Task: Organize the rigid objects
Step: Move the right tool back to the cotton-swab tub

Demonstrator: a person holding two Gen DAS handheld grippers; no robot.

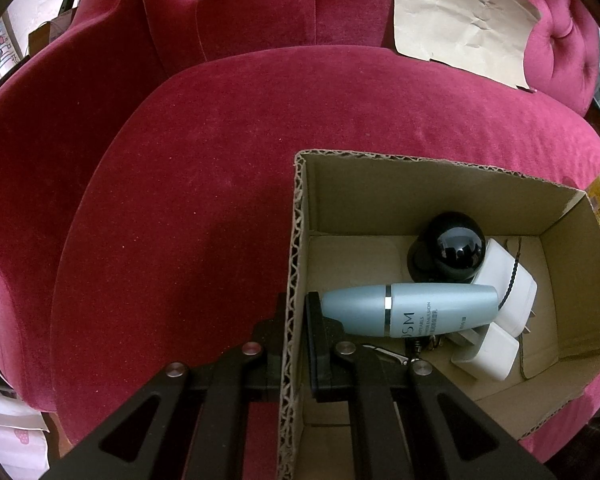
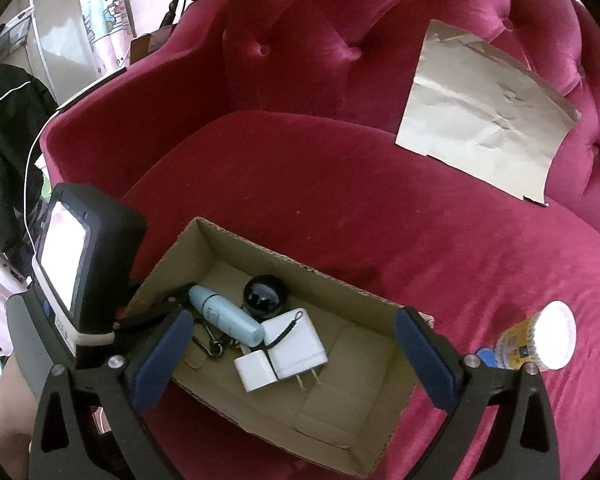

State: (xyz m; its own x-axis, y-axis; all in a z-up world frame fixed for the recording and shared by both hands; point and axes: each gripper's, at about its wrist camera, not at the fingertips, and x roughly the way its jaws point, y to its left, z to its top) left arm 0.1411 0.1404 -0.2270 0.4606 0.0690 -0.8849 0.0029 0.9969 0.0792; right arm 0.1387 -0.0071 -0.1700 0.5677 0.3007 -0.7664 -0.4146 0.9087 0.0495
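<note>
Cardboard box wall (image 1: 294, 300) is pinched in the left gripper (image 1: 294, 344); the right gripper (image 2: 296, 356) hangs wide open and empty over the box (image 2: 220, 236). Bottle (image 2: 226, 314), ball (image 2: 265, 295) and chargers (image 2: 296, 344) lie inside. Likely next: fetch the cup (image 2: 538, 342) beside the box. Only the right view shows it whole.

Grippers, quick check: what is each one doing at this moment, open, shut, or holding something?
Left gripper: shut on the cardboard box wall, one finger inside, one outside.
Right gripper: open wide above the box, holding nothing.
</note>
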